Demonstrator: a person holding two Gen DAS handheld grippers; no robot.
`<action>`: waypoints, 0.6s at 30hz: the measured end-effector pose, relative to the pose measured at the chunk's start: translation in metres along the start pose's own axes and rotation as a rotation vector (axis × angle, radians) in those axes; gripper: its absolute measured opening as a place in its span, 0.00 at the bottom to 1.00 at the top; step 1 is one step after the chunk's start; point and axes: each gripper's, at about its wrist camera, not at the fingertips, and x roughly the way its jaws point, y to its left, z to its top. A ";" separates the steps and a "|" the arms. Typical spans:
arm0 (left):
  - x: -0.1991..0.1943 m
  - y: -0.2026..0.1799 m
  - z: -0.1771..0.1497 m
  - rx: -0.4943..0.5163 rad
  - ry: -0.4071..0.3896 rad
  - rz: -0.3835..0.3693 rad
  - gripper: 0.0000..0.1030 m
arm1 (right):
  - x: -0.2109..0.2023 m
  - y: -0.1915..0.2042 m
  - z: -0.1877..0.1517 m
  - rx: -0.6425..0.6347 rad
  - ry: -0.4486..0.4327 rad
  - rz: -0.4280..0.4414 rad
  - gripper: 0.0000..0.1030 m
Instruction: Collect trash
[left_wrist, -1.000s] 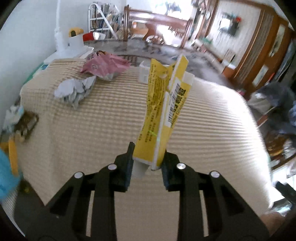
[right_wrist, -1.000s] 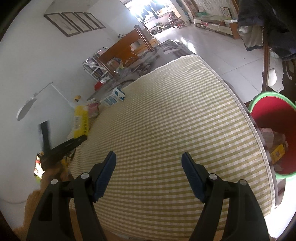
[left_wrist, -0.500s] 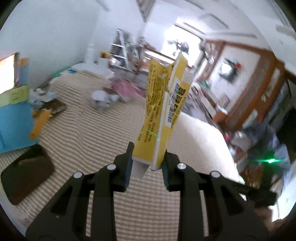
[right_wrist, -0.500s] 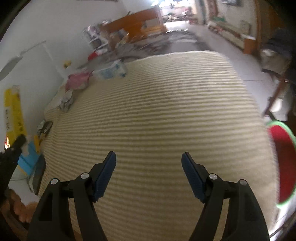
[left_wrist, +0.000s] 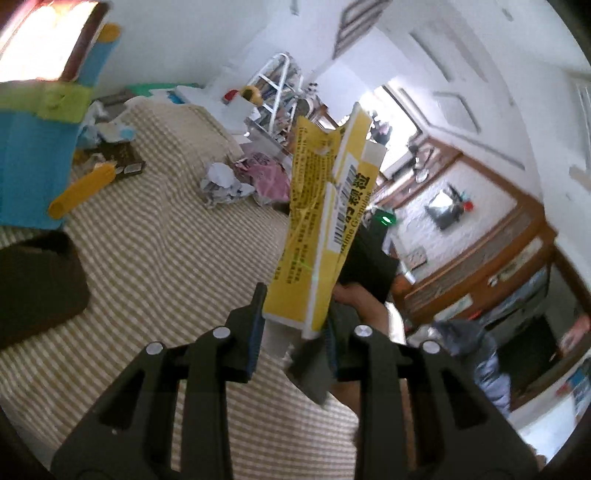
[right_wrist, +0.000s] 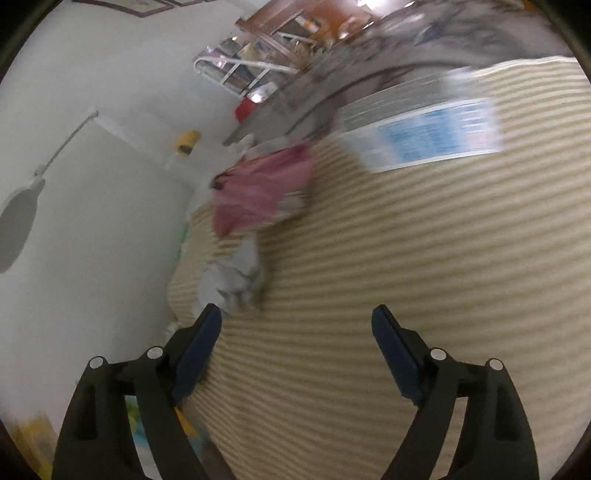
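Left gripper (left_wrist: 293, 325) clamps the flattened yellow box (left_wrist: 325, 221), long axis pointing straight out ahead. Right gripper (right_wrist: 295, 339), jaws wide, has the crumpled paper (right_wrist: 231, 280) just ahead-left, pink wrapper (right_wrist: 262, 188) beyond.

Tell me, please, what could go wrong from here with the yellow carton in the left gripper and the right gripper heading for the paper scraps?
The left gripper pinches only the bottom edge of the torn yellow carton, which stands tall and tilted; a quick swing could lever it loose. The open right gripper nears the crumpled white paper at the checked cloth's edge; a nudge might push it off.
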 end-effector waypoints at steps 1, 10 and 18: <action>-0.001 0.003 0.001 -0.017 -0.003 -0.005 0.26 | 0.009 0.007 0.003 -0.014 0.006 -0.006 0.79; -0.005 0.006 0.001 -0.055 0.002 -0.019 0.28 | 0.058 0.049 0.002 -0.208 0.055 -0.152 0.69; -0.003 0.004 0.001 -0.043 0.011 -0.011 0.28 | 0.044 0.057 -0.007 -0.329 0.066 -0.145 0.10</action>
